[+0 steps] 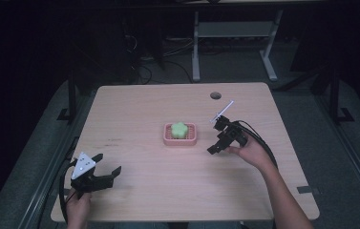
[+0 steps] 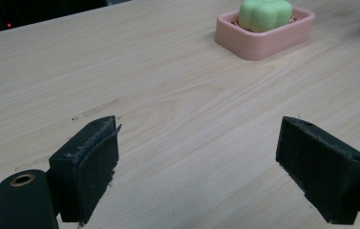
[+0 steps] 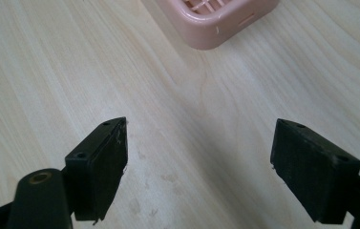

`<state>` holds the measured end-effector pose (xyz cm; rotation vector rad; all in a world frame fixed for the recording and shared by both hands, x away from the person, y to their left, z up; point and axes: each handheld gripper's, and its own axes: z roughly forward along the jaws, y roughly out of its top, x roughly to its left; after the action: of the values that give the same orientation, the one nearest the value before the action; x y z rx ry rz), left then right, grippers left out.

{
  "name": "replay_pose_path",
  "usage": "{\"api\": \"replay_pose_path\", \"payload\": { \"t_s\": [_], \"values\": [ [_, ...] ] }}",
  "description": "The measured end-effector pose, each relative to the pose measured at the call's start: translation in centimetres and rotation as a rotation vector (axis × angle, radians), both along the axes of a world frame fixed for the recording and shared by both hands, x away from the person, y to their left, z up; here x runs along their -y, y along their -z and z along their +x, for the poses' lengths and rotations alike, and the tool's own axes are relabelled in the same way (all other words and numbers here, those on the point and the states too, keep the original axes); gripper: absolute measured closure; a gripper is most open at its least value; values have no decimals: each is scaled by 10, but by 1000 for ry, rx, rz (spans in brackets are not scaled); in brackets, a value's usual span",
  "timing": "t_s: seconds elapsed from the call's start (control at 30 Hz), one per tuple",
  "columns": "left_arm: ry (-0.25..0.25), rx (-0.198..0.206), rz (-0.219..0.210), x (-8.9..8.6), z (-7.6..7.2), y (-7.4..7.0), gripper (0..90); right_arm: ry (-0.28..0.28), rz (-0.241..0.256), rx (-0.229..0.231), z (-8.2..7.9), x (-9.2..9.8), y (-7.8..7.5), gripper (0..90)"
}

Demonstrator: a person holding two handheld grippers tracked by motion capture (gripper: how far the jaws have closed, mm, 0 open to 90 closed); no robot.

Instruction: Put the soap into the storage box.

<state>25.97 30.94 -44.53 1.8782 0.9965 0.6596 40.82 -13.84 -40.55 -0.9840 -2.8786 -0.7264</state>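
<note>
wooden table [image 1: 134, 119]; green soap [image 1: 179, 129] in pink dish [image 1: 191, 139].

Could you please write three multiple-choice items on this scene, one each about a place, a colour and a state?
1. Where is the pink tray?
A. near the table's middle
B. at the table's near left corner
C. on the floor

2. What colour is the soap in it?
A. blue
B. green
C. white

3. How do the left gripper fingers stand?
A. shut on the soap
B. shut, empty
C. open, empty

Answers: 1 A, the high view shows it mid-table; 2 B, light green block; 3 C, bare table shows between them.
</note>
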Motion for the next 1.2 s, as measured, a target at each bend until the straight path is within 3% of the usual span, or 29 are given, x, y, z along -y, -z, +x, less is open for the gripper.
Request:
{"api": "replay_pose_path", "payload": {
  "t_s": [1.2],
  "values": [
    [3,-6,4,1,0,1,142,38,48,8,-45,49,16,208]
  ]
}}
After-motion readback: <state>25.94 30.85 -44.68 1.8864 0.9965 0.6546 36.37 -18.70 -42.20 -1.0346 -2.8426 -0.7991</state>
